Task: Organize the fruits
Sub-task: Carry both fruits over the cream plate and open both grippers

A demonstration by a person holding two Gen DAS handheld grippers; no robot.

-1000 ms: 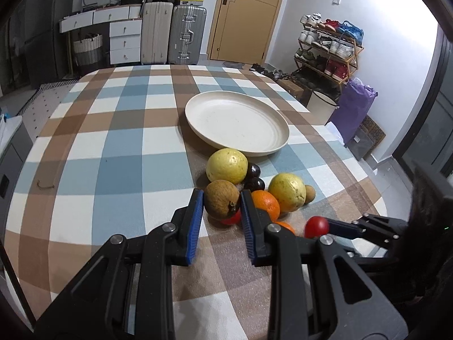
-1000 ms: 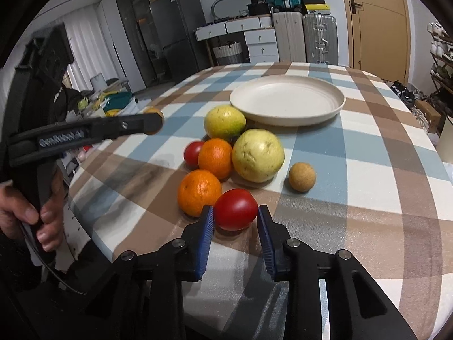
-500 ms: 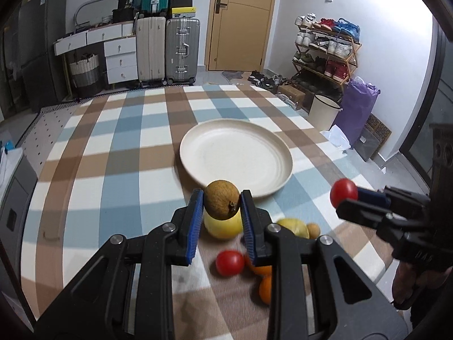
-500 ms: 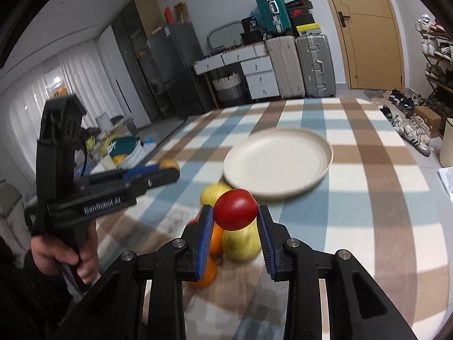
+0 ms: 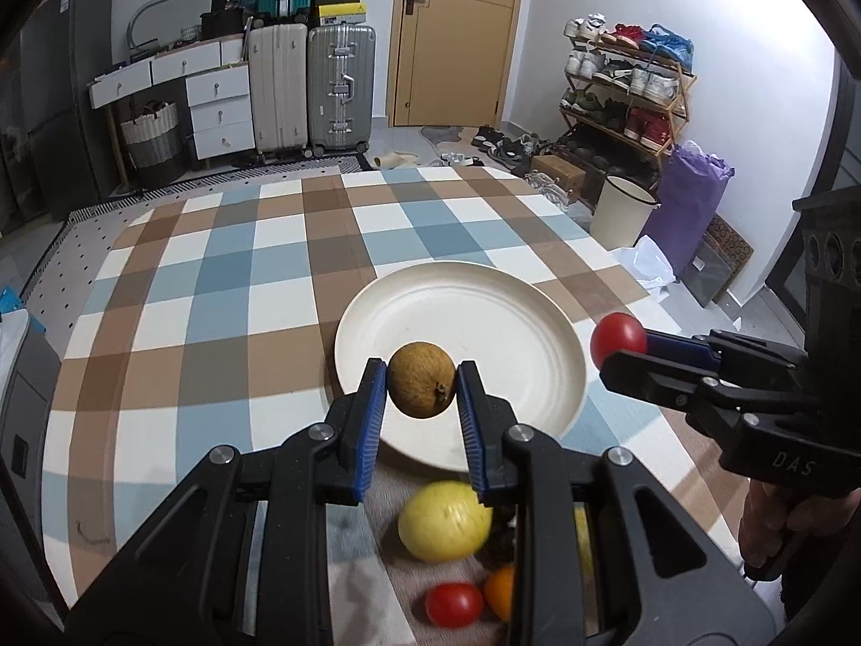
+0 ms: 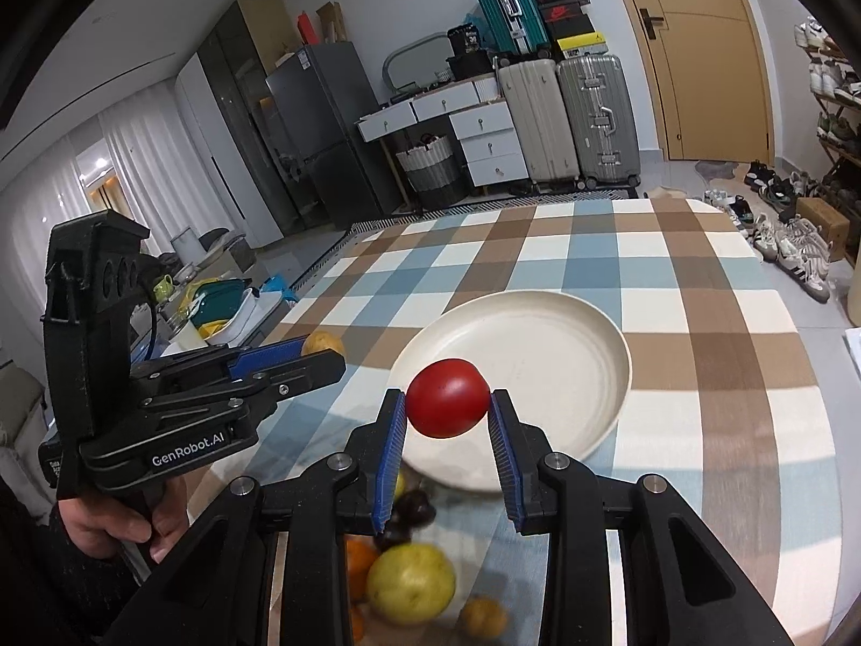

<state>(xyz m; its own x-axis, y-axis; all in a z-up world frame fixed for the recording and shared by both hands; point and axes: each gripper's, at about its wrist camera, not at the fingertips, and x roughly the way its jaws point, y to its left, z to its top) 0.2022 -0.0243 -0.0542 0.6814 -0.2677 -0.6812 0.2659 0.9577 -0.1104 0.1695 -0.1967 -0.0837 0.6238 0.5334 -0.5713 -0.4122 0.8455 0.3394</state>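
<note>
Since 1.0 s ago both claws have risen off the tabletop (image 5: 226, 290) with their loads: left claw (image 5: 421, 382) carries the brown fruit (image 5: 421, 379), right claw (image 6: 446, 401) the red tomato (image 6: 446, 397). Each load now sits in front of the plate (image 5: 538, 334), over its near rim. The remaining fruit pile, yellow fruit (image 5: 445, 521) included, now lies below and behind both claws' fingertips, blurred.

My counter (image 5: 226, 290) wears a checked cloth of brown, blue and cream squares. On it I see a broad cream plate (image 5: 538, 323), bare inside. Just beside the plate's near rim a cluster of fruit lies on the cloth: a yellow fruit (image 5: 445, 521), a red tomato (image 5: 453, 604), an orange (image 5: 500, 589) and something dark, blurred.
</note>
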